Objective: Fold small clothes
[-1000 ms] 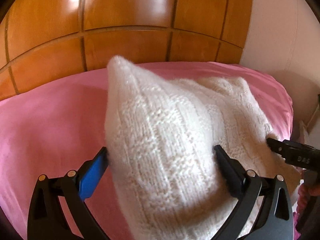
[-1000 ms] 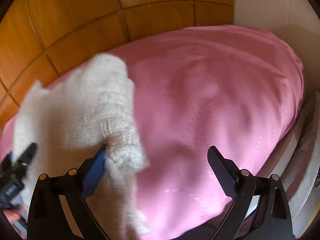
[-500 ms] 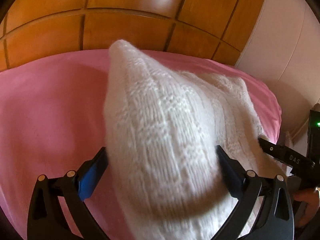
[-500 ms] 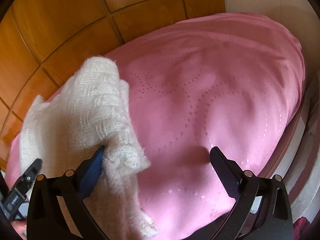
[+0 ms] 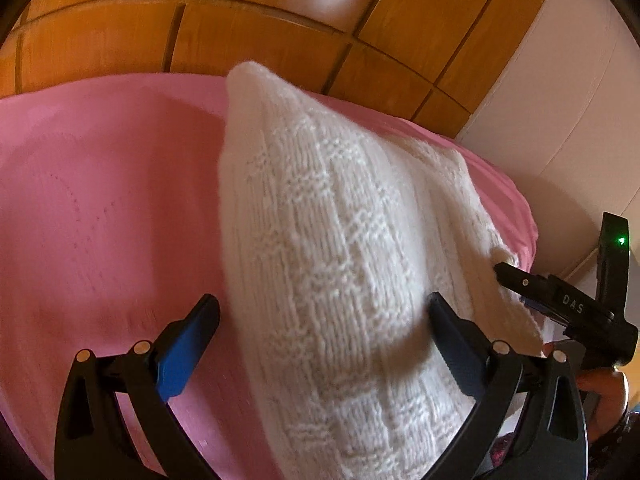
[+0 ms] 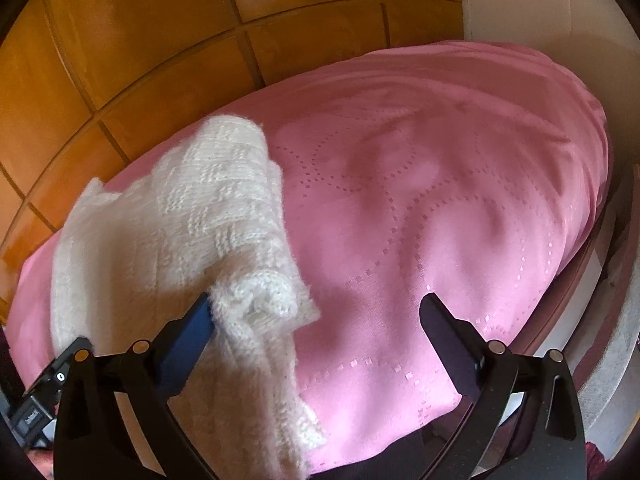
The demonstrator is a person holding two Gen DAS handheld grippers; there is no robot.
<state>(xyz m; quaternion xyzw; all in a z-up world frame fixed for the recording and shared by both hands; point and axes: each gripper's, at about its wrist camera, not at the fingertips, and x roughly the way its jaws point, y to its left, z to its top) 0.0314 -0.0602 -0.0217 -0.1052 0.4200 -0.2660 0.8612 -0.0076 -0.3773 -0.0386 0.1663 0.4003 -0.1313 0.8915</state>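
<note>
A white knitted garment [image 5: 344,264] lies on a pink bedspread [image 5: 100,208]. In the left wrist view it bulges up between the wide-apart fingers of my left gripper [image 5: 324,324], resting against the right finger [image 5: 456,344]. My right gripper shows at the right edge of this view [image 5: 560,300], at the garment's far side. In the right wrist view the garment [image 6: 168,240] lies at the left, a folded corner draped over the blue left finger [image 6: 188,340] of my open right gripper [image 6: 316,320]. The left gripper's tip [image 6: 60,376] shows at the lower left.
A wooden panelled headboard [image 5: 280,28] runs behind the bed. A white wall [image 5: 560,120] stands to the right. The bedspread [image 6: 440,200] spreads wide to the right of the garment, and the bed's edge [image 6: 580,280] falls away at the far right.
Both views have tilted and shifted a little over the bed. The garment has slid right between the left fingers, baring the blue left pad. Both grippers stay open.
</note>
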